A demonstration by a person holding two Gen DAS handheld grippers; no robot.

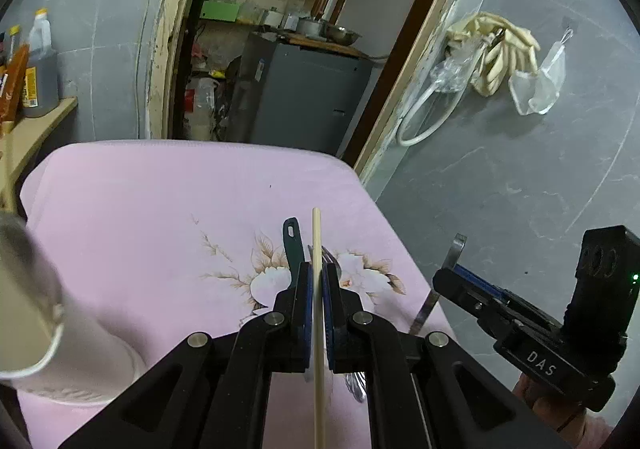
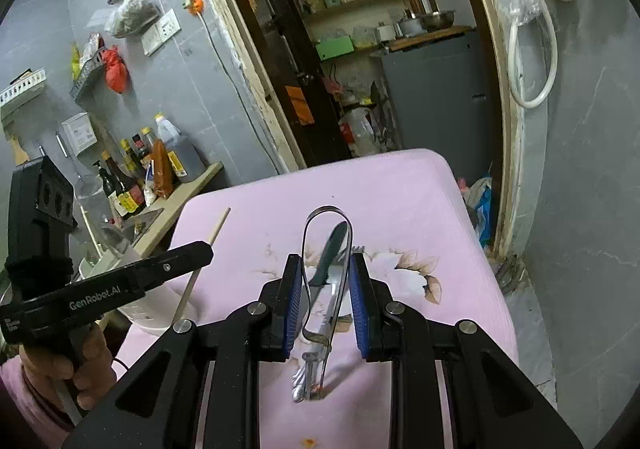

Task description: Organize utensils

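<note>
Holder [image 1: 44,313] (contents unseen), chopstick [image 1: 318,289] in left gripper [image 1: 319,281], tongs [image 2: 328,273] in right gripper [image 2: 326,289]

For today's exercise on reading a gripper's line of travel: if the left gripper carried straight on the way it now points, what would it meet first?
Probably the dark green-handled utensil lying on the pink cloth just beyond the left gripper, which is shut on a chopstick. Depth is unclear.

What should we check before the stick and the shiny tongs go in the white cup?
1. Left gripper shut on the chopstick: ok.
2. Right gripper fingers squeezing the metal tongs: ok.
3. Both tools lifted off the pink cloth: ok.
4. White cup upright: ok.
5. Room inside the cup: cannot tell.
6. Green-handled utensil put away: not ok, lying on the cloth.
</note>
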